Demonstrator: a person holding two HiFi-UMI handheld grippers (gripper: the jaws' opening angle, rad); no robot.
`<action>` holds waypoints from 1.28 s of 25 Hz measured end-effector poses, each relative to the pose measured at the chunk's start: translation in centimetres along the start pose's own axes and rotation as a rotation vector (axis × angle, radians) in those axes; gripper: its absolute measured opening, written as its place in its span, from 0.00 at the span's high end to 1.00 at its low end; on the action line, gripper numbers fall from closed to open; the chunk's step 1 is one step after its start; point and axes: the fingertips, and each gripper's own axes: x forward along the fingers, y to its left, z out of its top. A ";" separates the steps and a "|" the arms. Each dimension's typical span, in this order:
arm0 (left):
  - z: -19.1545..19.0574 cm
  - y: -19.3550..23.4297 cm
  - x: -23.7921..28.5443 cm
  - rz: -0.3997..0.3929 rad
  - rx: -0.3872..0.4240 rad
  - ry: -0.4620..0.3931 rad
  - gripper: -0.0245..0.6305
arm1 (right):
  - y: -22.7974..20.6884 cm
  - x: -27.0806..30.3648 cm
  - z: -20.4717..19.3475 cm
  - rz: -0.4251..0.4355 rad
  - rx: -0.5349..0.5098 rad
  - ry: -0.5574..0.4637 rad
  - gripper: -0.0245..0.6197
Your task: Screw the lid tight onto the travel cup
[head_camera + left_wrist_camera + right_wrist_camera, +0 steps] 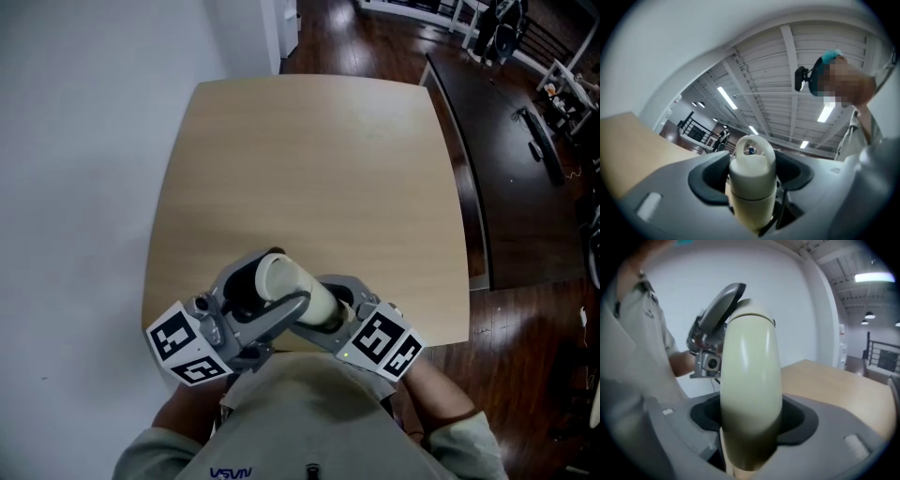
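Note:
A cream travel cup [298,289] hangs on its side over the near edge of the wooden table [309,159], held between both grippers. My left gripper [258,292] is shut on its lid end. In the left gripper view the lid [752,165], with its loop handle, sits between the dark pads [708,177], which touch it on both sides. My right gripper [330,311] is shut on the cup's body [750,376], which fills the space between its jaws in the right gripper view. The left gripper [715,331] shows there at the cup's far end.
The table's far and middle parts are bare wood. A white surface [84,187] lies to its left, and dark wood flooring with a long dark bench [506,159] to its right. The person's light shirt [309,412] fills the bottom edge.

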 end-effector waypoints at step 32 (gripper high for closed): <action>1.9 -3.6 3.3 -0.662 -0.207 0.070 0.44 | 7.2 -5.6 4.3 0.869 0.302 -0.298 0.49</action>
